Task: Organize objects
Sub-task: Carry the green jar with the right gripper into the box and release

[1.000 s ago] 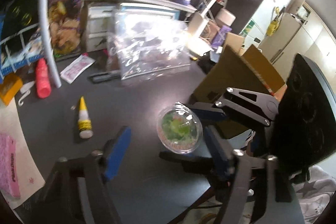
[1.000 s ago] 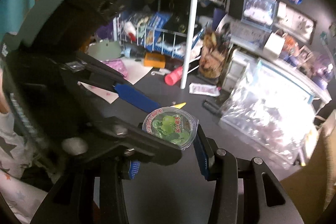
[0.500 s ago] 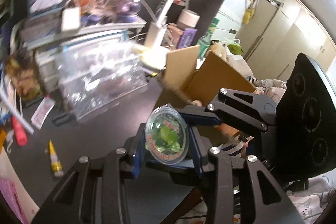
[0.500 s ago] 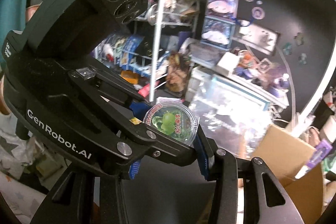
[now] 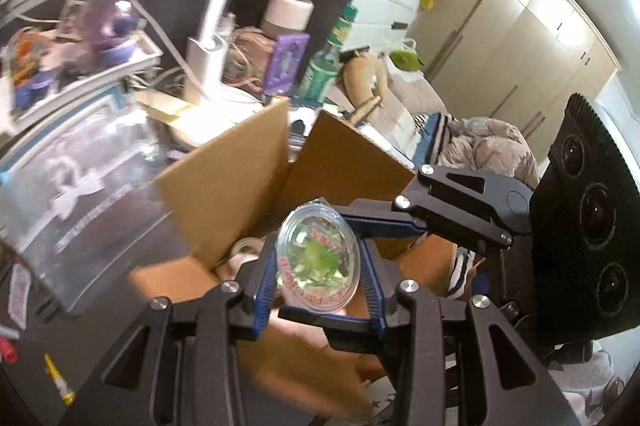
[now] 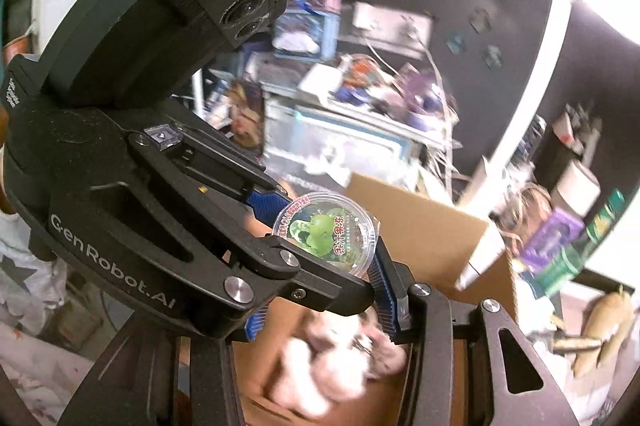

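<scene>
Both pairs of jaws pinch one clear cup [image 5: 318, 260] [image 6: 326, 232] from opposite sides, held above the open box [image 5: 224, 182] [image 6: 420, 218], its flaps upright, beside the cluttered dark surface [image 5: 120, 242].

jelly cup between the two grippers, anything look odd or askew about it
Yes: the jelly cup is pinched by both the left gripper and the right gripper at once, tilted rather than level, above the open cardboard box. Its lid looks sealed; nothing spilled.
</scene>
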Action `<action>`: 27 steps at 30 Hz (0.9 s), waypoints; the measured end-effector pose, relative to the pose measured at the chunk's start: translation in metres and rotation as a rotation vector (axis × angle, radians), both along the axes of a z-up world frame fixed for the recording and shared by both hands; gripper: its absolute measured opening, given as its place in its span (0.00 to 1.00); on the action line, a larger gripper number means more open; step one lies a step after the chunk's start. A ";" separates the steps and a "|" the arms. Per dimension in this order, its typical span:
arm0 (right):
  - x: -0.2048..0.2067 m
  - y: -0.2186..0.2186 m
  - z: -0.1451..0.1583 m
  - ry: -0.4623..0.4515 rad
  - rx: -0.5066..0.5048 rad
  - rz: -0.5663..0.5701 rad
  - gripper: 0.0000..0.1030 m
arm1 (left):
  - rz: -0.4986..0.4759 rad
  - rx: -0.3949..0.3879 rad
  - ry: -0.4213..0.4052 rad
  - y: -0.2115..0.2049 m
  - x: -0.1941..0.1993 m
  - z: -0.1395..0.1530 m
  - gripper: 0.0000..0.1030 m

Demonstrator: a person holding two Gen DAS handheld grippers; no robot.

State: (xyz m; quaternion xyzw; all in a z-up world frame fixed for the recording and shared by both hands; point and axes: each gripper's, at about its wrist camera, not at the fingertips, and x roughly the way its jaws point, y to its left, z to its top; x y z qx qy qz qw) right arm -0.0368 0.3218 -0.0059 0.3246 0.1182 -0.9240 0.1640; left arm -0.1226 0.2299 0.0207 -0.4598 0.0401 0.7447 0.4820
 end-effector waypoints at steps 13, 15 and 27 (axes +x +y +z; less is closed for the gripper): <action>-0.007 0.041 -0.019 -0.089 0.005 -0.066 0.41 | -0.032 -0.090 -0.001 0.051 -0.011 -0.020 0.56; -0.007 0.042 -0.018 -0.080 0.015 -0.080 0.52 | -0.020 -0.109 0.033 0.050 -0.009 -0.019 0.66; -0.003 0.038 -0.013 -0.055 0.037 -0.096 0.61 | 0.014 -0.105 0.099 0.028 0.003 -0.007 0.74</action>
